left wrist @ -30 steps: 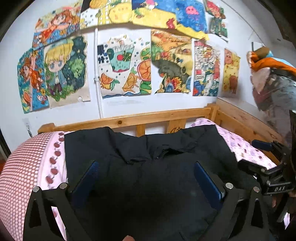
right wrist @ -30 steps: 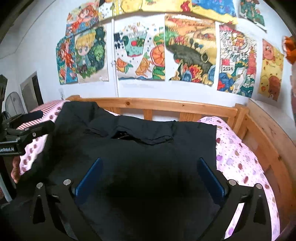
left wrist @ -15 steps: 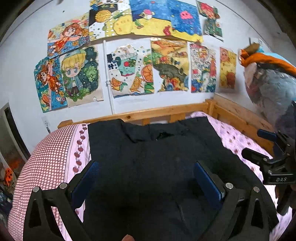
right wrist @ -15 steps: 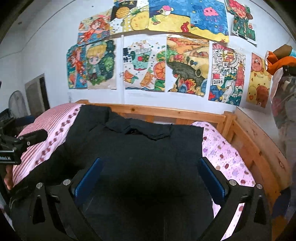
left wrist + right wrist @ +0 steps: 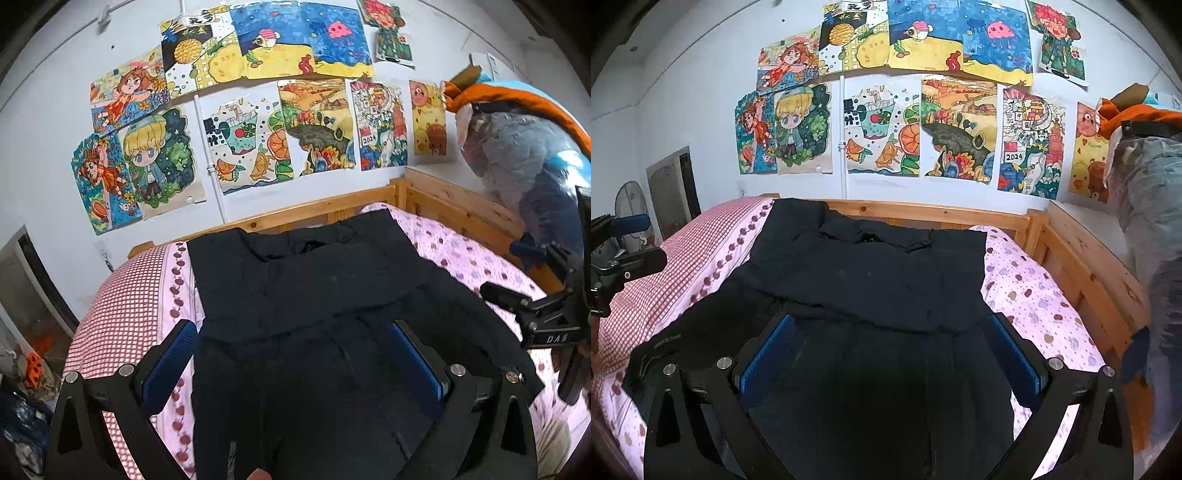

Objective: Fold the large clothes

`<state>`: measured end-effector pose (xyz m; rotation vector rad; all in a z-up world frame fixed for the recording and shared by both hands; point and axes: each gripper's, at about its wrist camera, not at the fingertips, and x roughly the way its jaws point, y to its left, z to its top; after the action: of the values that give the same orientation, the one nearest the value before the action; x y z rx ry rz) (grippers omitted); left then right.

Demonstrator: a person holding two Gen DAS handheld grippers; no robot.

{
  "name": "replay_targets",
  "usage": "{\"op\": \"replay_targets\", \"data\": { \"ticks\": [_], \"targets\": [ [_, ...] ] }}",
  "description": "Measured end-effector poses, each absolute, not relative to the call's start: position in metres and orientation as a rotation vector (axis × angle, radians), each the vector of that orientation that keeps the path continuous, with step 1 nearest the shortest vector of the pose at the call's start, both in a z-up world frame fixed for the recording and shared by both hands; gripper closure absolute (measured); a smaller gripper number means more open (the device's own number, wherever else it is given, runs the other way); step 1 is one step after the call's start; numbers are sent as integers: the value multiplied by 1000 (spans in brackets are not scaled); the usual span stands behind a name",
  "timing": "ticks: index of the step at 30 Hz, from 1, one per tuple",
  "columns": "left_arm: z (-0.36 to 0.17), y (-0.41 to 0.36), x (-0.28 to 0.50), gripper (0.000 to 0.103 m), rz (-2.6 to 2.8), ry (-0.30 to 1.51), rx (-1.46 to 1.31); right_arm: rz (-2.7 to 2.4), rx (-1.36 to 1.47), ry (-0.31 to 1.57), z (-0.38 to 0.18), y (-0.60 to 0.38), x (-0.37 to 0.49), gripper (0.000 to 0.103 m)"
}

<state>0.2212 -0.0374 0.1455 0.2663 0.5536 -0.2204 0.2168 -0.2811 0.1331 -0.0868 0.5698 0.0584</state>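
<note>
Two grippers, left gripper [image 5: 291,360] and right gripper [image 5: 890,352], spread wide over one black garment [image 5: 314,295].

One black garment [image 5: 871,295] lay spread on one wooden-framed bed [image 5: 1067,266]. Two pairs of tongs were about: the left tongs [image 5: 291,360] and the right tongs [image 5: 890,354], each with two blue-padded fingers set wide apart. Two patterns of bedding showed, one red-checked cover [image 5: 683,251] and one pink spotted sheet [image 5: 1030,295]. On the wall I counted ten children's drawings [image 5: 882,133], four in the upper row and six below. One bulky bundle [image 5: 1148,192] stood at the right.
</note>
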Motion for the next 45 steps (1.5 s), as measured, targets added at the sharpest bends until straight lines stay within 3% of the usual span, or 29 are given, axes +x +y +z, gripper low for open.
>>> {"op": "replay_targets", "data": {
  "ticks": [23,32,40,45],
  "targets": [
    [124,1,112,0,-257,496,191,26,-76,579,138,-260,91,2],
    [107,10,85,0,-227,492,233,48,-123,691,123,-252,71,2],
    [90,16,84,0,-247,516,252,85,-200,936,115,-245,88,2],
    [71,18,91,0,-290,562,269,141,-293,900,118,-245,96,2]
  ]
}}
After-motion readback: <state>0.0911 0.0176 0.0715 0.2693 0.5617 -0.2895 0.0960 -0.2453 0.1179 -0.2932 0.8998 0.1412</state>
